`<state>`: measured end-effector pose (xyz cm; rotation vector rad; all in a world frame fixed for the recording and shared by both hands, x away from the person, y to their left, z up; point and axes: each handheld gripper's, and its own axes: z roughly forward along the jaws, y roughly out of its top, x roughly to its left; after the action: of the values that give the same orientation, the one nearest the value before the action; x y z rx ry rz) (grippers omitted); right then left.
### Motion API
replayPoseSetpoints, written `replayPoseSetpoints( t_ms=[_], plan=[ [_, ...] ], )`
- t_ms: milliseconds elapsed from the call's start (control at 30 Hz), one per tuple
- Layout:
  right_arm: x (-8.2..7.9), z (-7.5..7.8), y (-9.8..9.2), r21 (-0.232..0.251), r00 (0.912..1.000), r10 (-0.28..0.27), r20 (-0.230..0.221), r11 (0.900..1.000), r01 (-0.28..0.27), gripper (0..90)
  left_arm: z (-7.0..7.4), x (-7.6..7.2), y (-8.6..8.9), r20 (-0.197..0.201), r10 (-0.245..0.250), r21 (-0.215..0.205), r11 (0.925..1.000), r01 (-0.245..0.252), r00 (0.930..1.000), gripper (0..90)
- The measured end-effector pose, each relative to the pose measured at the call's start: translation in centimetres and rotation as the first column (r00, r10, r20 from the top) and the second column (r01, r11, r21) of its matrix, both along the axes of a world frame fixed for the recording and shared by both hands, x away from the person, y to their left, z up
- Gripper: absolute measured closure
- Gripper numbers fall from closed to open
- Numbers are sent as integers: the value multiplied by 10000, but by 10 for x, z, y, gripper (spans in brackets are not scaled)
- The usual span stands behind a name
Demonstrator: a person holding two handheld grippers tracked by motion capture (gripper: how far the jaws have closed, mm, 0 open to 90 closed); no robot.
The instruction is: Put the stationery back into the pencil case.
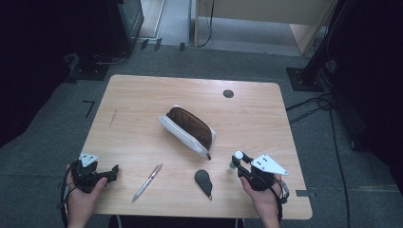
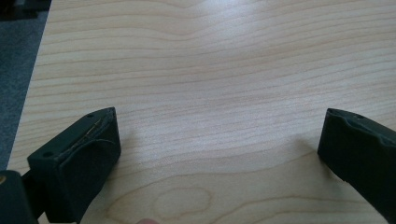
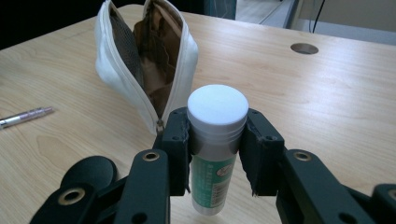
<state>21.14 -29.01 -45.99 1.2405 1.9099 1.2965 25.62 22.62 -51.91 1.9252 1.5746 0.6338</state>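
A glue stick (image 3: 215, 154) is being squeezed upright by the right gripper (image 3: 217, 156), perhaps to be put in the open pouch (image 3: 144, 60) ahead. The left gripper (image 2: 219, 140) is being held wide open, empty.

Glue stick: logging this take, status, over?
Right gripper shut on glue stick, upright. Left gripper open over bare table. Pouch unzipped ahead; path looks clear.

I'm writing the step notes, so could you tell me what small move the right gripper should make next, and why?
Probably carry the glue stick toward the open pouch: the right gripper is clamped on it, and the pouch gapes just beyond.
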Motion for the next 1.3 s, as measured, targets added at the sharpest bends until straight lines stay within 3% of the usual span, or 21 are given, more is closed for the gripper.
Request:
replayPoseSetpoints(
  t_ms=[767,1300],
  plan=[
    [26,39,25,59,9963,664,548,9978,-668,652,0,0,0,-7,-9,7,10000,9,10000,0],
    [56,63,58,26,9860,1417,874,9898,-1425,653,0,0,0,-9,-15,14,10000,15,10000,0]
  ],
)
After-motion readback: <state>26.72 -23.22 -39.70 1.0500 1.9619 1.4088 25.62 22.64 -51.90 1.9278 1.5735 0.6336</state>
